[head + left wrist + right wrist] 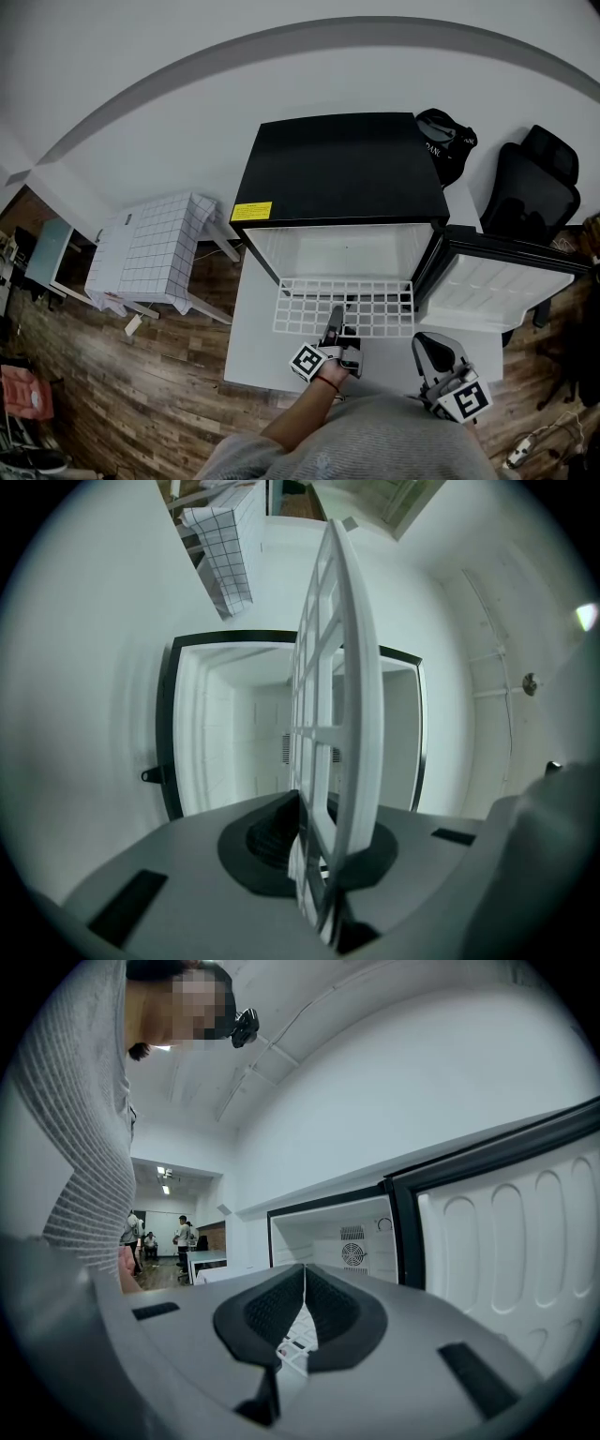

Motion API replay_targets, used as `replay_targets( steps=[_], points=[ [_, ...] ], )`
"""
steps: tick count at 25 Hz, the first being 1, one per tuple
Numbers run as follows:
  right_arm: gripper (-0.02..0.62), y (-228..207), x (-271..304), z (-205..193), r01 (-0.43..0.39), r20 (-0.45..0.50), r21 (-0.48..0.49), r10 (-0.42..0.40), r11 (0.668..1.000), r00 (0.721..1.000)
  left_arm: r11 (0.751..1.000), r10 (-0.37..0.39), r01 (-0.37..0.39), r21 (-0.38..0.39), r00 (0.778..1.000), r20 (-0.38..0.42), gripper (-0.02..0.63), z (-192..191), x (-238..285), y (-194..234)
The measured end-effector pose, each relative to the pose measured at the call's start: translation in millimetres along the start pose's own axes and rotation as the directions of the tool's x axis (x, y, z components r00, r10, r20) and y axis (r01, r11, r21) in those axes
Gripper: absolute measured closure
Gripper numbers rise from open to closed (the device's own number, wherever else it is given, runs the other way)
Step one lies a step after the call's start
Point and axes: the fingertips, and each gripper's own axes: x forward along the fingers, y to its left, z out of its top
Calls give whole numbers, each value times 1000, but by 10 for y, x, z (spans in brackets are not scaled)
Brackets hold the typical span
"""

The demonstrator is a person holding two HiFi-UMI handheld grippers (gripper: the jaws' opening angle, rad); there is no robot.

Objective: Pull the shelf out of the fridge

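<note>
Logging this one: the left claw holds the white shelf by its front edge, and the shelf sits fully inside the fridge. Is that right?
Not quite. The left claw does hold the white shelf by its front edge, but the shelf sticks well out of the open fridge rather than sitting fully inside. The head view shows it.

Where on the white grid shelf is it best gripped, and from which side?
Grip the shelf at its front edge, coming in from the open front of the fridge. It is a thin, flat grid jutting out toward the person, so the left tongs can close across its thickness, as they do here.
</note>
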Motion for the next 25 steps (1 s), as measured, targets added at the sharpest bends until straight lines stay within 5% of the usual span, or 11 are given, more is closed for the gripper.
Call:
replay_targets(
  steps=[11, 25],
  points=[
    [581, 82, 23, 48, -46, 7, -20, 46, 999, 999, 993, -77, 82, -82, 995, 59, 569, -34, -172, -655],
    [581, 413, 138, 202, -233, 38, -33, 234, 972, 972, 987, -152, 157, -38, 983, 104, 569, 10, -190, -1154]
  ],
)
